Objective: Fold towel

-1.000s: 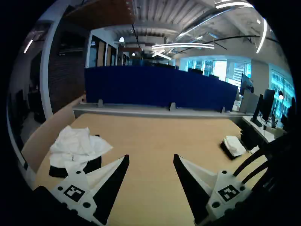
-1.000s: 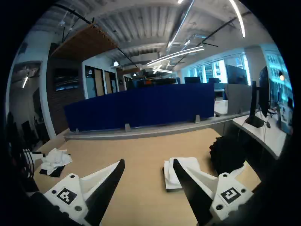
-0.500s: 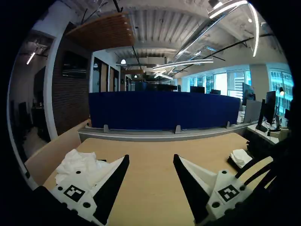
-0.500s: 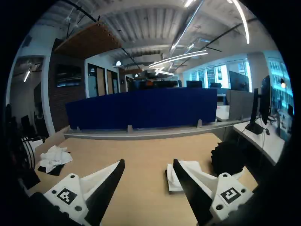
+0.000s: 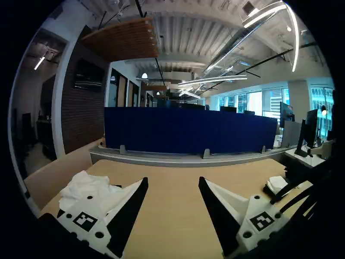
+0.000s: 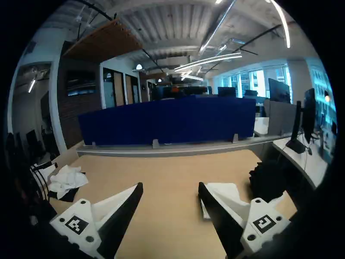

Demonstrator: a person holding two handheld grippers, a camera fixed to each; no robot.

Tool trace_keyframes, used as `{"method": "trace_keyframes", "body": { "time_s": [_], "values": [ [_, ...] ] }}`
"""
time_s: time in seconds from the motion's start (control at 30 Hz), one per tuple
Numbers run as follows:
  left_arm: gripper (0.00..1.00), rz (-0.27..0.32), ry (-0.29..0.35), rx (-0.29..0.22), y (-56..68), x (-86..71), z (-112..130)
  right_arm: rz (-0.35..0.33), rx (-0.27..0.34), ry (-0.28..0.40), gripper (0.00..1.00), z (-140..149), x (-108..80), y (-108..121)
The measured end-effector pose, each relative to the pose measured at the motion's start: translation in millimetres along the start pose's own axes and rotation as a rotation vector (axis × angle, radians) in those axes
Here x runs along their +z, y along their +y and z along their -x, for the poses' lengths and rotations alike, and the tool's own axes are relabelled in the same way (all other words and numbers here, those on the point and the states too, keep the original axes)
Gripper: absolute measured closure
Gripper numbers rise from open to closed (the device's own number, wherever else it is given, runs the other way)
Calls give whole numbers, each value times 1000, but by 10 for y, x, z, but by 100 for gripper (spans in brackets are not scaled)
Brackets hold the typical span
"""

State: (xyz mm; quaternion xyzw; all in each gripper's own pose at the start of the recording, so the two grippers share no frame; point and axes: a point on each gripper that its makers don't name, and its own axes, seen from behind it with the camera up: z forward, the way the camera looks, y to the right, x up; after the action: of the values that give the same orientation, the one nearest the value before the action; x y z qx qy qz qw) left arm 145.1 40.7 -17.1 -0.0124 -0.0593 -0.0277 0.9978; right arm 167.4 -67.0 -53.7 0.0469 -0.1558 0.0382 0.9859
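Note:
A crumpled white towel [image 5: 88, 186] lies on a dark mat at the wooden table's left edge, partly behind my left finger in the left gripper view. The same crumpled towel [image 6: 65, 181] sits far left in the right gripper view. A folded white towel [image 6: 224, 192] rests on the table's right side, half hidden by my right finger; the folded towel [image 5: 277, 183] is small at the right of the left gripper view. My left gripper [image 5: 172, 192] is open above the table, holding nothing. My right gripper [image 6: 170, 196] is open too, with nothing between its fingers.
The light wooden table [image 5: 172, 181] stretches ahead to a blue divider screen [image 5: 189, 129] at its far edge. A black ridged object [image 6: 269, 179] stands right of the folded towel. Monitors [image 6: 304, 121] stand on a neighbouring desk at the right. Black curved bars [image 5: 297, 183] cross the right.
Both views have tilted up, so more ceiling shows and the table sits lower. The crumpled towel has slid down behind the left finger; the folded towel has shifted right. Both grippers stay open.

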Motion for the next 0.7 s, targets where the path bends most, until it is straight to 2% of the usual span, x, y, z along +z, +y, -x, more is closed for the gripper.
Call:
{"method": "trace_keyframes", "body": {
  "time_s": [0.27, 0.47, 0.7],
  "values": [
    [14, -34, 54, 23, -101, 136, 151, -79, -31, -32, 0, -19, 130, -346],
    [13, -51, 67, 36, -154, 204, 408, -92, -45, -60, 0, 42, 324, -469],
    [13, -56, 86, 69, -285, 274, 690, -95, -88, -66, 0, 143, 475, -612]
  ]
}}
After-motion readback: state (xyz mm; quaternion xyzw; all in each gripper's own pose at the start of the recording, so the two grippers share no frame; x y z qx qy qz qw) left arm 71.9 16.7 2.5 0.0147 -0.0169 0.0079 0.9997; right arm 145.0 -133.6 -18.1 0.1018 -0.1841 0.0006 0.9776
